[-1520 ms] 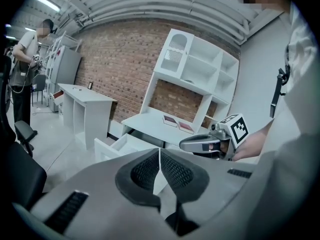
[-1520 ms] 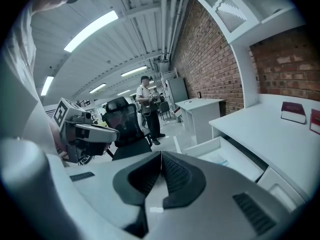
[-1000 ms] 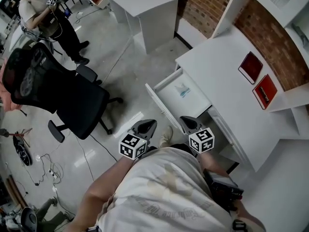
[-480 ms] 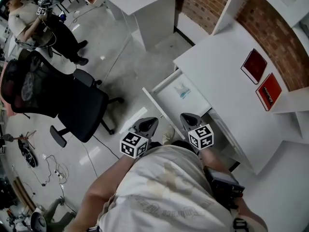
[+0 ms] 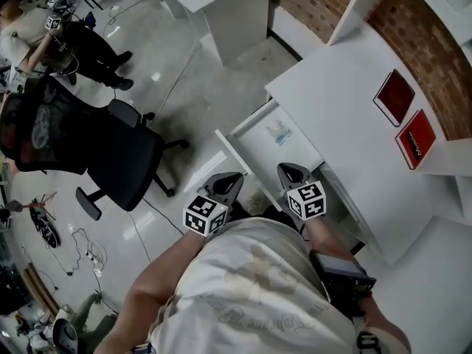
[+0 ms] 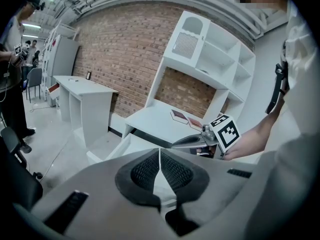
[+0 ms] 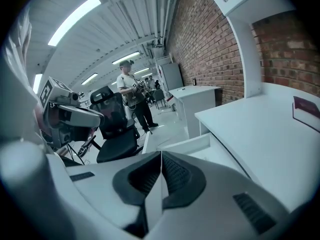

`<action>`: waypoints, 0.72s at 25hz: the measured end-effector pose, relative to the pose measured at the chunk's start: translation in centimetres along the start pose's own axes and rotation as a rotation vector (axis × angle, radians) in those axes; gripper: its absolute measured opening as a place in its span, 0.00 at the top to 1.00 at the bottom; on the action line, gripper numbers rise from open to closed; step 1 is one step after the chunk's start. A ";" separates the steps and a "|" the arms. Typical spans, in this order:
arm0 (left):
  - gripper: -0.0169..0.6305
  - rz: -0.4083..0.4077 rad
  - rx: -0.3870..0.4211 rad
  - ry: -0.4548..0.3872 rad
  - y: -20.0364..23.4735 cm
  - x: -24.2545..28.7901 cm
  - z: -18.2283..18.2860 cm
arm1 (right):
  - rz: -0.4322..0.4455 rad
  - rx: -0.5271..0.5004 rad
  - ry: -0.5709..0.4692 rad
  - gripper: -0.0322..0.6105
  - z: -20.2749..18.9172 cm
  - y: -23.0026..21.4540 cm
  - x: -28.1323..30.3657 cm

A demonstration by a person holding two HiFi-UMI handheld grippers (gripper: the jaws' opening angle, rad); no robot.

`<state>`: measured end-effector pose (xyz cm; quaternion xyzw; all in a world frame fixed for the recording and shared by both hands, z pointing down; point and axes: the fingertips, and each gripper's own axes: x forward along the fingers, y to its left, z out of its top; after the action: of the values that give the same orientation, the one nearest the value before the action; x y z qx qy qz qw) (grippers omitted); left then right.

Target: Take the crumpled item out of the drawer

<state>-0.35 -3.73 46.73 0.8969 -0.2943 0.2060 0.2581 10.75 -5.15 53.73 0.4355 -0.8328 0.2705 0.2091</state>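
Right tongs (image 7: 161, 156) closed, crumpled item (image 5: 279, 133) head-view only

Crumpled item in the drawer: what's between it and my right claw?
Head view: only bare drawer floor between the crumpled item and the shut right claw.

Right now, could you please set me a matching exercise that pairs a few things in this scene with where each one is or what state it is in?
Things:
1. small pale crumpled item
2. darker red flat book
3. black mesh-backed office chair
4. right gripper

Places or states:
A. on the white desk top
B. jaws together, nothing between them
C. inside the open white drawer
D. on the glossy grey floor

Pairs: 1-C, 2-A, 3-D, 4-B.
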 end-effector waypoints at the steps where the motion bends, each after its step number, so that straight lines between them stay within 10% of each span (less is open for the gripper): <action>1: 0.93 0.001 0.000 0.002 0.0 0.0 0.0 | -0.002 0.001 0.003 0.91 -0.1 -0.1 0.1; 18: 0.93 -0.016 -0.040 0.027 1.3 1.7 -0.5 | -0.061 0.024 0.090 0.91 -2.6 -2.8 2.8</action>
<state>0.00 -5.08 48.42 0.8911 -0.2876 0.2101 0.2813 11.89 -6.55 58.13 0.4505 -0.8057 0.2933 0.2489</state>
